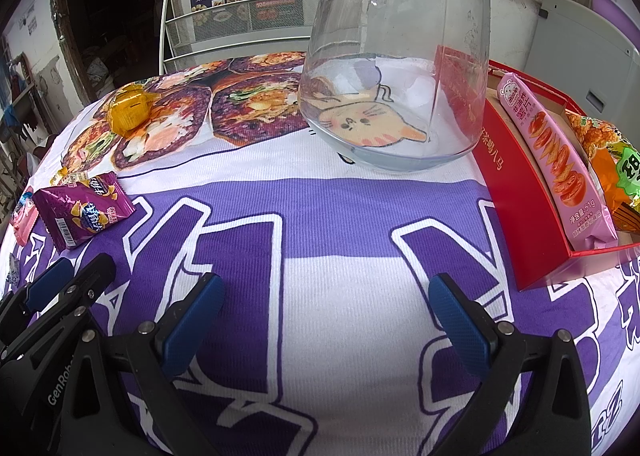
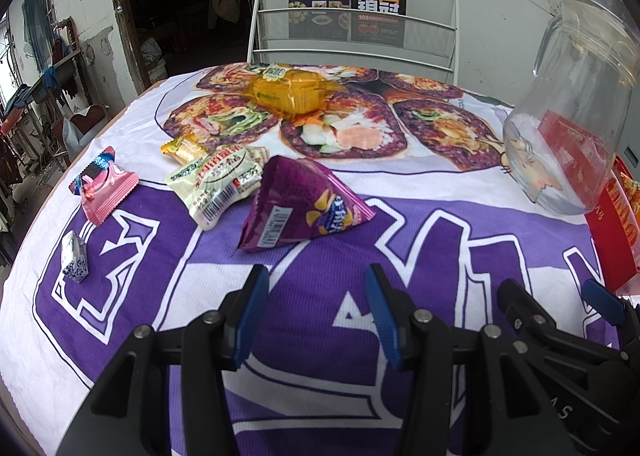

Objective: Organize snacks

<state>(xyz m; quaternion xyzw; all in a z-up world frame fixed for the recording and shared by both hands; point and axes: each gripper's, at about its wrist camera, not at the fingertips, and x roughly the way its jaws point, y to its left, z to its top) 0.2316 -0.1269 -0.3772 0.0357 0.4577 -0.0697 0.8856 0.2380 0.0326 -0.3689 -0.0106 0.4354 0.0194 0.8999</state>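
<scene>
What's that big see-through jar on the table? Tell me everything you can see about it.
The glass jar is clear and looks like glass or hard plastic, with a wide rounded body that narrows toward a threaded neck. No lid shows on it. It is empty; the cartoon cat seen through its base is printed on the tablecloth beneath. It stands upright on the cloth, right beside the red box of snacks; whether they touch is unclear. Neither gripper touches it.

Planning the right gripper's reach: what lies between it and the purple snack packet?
Only bare tablecloth between right gripper and purple snack packet, per the right wrist view.
</scene>
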